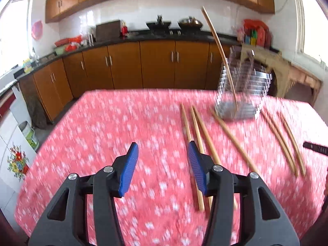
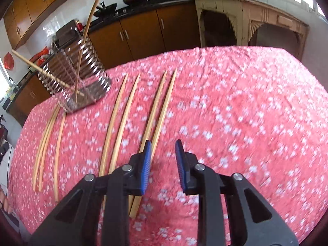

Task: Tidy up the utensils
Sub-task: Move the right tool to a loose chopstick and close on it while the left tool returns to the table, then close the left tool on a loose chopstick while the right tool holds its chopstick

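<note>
A wire metal utensil holder [image 1: 242, 94] [image 2: 82, 82] stands at the far side of the table. One chopstick [image 2: 86, 32] stands upright in it and a second one [image 2: 37, 67] leans out to the left. Several wooden chopsticks [image 1: 196, 135] [image 2: 157, 112] lie loose on the pink floral tablecloth [image 1: 102, 133]. My left gripper [image 1: 163, 145] is open above the cloth, nothing between its pads, its right finger over the leftmost chopsticks. My right gripper [image 2: 163, 142] is open with a narrower gap, also empty, its left finger over the rightmost pair.
A dark object [image 1: 315, 148] shows at the right edge of the left wrist view. A person's fingers [image 2: 4, 201] appear at the left edge of the right wrist view. Wooden kitchen cabinets [image 1: 155, 63] stand beyond the table's far edge.
</note>
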Tool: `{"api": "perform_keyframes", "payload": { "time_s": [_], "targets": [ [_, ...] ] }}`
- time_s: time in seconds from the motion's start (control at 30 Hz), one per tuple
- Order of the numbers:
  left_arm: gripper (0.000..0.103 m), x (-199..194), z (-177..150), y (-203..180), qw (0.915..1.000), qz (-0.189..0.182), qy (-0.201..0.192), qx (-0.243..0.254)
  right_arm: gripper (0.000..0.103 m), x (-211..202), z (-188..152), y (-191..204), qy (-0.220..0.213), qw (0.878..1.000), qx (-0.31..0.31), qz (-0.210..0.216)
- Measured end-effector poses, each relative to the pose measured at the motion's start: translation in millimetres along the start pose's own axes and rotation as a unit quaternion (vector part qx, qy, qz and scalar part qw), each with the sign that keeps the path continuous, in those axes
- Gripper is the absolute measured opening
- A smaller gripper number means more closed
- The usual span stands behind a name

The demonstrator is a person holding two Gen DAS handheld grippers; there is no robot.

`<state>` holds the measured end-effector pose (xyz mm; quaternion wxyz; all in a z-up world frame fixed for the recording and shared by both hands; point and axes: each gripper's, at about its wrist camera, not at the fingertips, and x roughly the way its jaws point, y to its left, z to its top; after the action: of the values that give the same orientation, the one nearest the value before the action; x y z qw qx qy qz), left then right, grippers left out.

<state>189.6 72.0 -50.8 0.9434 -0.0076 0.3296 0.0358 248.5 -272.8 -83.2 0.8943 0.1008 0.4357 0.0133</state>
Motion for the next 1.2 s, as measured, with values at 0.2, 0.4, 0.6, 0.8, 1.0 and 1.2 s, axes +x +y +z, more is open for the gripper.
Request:
{"api": "perform_keyframes", "payload": {
  "time_s": [0.2,0.4,0.6,0.8,1.0,1.2],
  "targets": [
    [0.051,7,-18,3,0.9995,-0.014,0.026,-0.009,0.024,6,-12,12,0.006,1.0,-0.011,-0.006],
    [0.051,9,-26,-1,0.9994,-0.013,0.031,-0.001,0.016,8,-12,20,0.001,0.998,-0.046,-0.039],
    [0.051,16,-30,-2,0.9988,-0.018,0.046,0.0,0.008,7,-1,-9,-0.006,0.996,-0.023,-0.085],
    [0.045,22,-34,-13,0.9972,-0.033,0.064,0.016,0.008,4,3,-36,-0.014,0.996,0.004,-0.092],
    [0.037,29,-35,-25,0.9959,-0.044,0.076,0.025,0.008,3,3,-35,-0.014,0.995,-0.002,-0.096],
    [0.024,44,-38,-36,0.9926,-0.041,0.107,0.039,0.008,4,3,-33,-0.014,0.995,-0.003,-0.096]
  ]
}}
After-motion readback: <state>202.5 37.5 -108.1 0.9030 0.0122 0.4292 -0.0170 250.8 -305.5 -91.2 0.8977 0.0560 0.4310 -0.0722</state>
